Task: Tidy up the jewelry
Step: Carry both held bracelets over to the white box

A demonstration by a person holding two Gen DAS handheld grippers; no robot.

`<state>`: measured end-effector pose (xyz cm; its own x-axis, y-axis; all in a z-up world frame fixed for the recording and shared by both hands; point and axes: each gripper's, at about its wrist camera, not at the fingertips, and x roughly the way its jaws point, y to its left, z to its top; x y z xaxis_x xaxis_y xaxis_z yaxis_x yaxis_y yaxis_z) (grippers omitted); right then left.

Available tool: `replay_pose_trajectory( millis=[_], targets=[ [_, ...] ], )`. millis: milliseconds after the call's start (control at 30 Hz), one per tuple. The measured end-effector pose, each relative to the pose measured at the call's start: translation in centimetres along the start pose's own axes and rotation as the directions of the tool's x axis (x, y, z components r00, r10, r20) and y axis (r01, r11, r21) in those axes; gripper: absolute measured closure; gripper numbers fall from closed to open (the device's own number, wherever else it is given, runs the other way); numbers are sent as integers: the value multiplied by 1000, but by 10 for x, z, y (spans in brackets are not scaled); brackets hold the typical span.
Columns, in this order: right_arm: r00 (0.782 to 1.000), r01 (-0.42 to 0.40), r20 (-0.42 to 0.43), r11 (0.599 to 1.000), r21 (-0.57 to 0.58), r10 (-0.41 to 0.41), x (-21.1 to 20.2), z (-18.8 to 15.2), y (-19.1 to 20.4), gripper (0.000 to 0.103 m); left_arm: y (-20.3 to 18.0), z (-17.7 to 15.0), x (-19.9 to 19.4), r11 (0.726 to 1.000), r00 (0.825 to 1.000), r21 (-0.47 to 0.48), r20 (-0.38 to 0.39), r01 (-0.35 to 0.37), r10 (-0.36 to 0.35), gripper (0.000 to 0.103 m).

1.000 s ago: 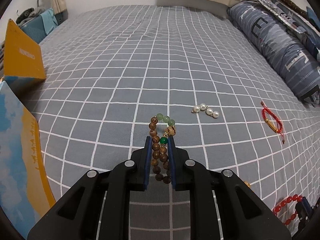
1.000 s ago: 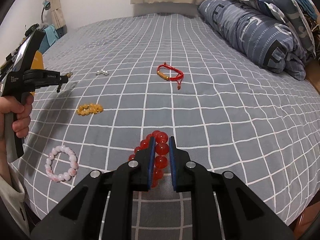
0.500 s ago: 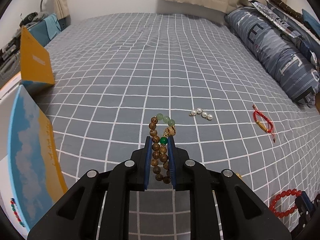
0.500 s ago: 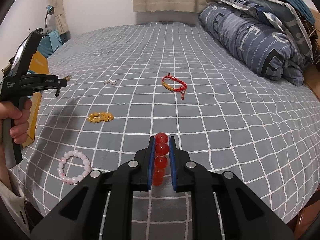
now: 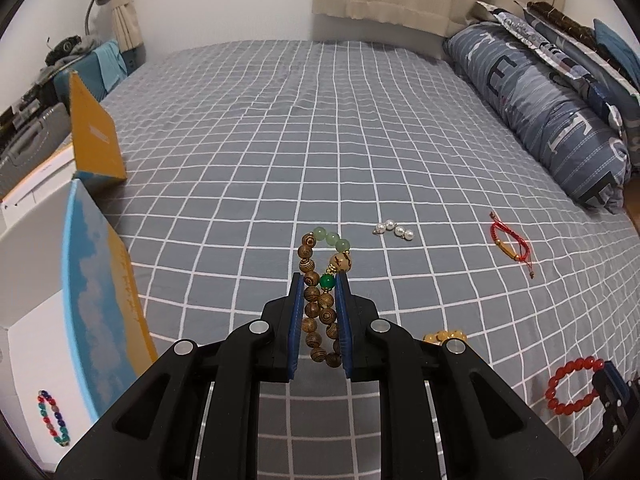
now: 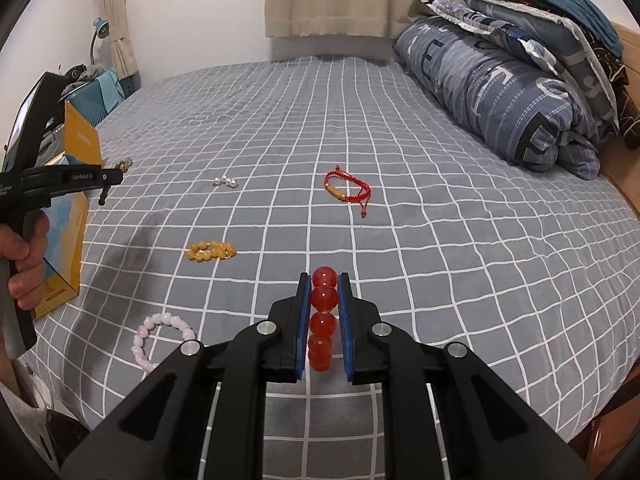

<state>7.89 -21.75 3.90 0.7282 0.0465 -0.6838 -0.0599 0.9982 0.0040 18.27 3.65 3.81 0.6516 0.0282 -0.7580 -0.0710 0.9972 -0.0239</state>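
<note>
- Left gripper (image 5: 319, 312): jaws nearly closed, clamped on the wooden bead bracelet (image 5: 316, 300); the loop hangs between the pads, clear of the bed (image 5: 280, 140).
- Right gripper (image 6: 324, 316): jaws nearly closed, pinching the red bead bracelet (image 6: 323, 312); beads stacked between the pads, off the bed.
- Open box (image 5: 36, 360) at left edge of the left view; one multicolour bracelet (image 5: 52, 420) already lies inside, lower left. Judging by that, one piece is stored and two are in hand, not yet dropped.
- Still loose on the bed: pearl string (image 6: 225, 181) centre-left, red cord bracelet (image 6: 347, 190) centre, yellow bead bracelet (image 6: 211, 251) left of centre, pink bead bracelet (image 6: 162, 338) lower left.
- Estimate: early-to-mid; four pieces left after these two.
</note>
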Motion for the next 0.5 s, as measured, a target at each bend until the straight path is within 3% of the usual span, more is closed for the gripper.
replay_pose_trajectory(
  millis=[500],
  targets=[
    [1000, 10, 28, 1000, -1, -10, -20, 13, 11, 90, 15, -10, -50, 1000, 999, 1, 37, -13, 13, 88]
  ],
)
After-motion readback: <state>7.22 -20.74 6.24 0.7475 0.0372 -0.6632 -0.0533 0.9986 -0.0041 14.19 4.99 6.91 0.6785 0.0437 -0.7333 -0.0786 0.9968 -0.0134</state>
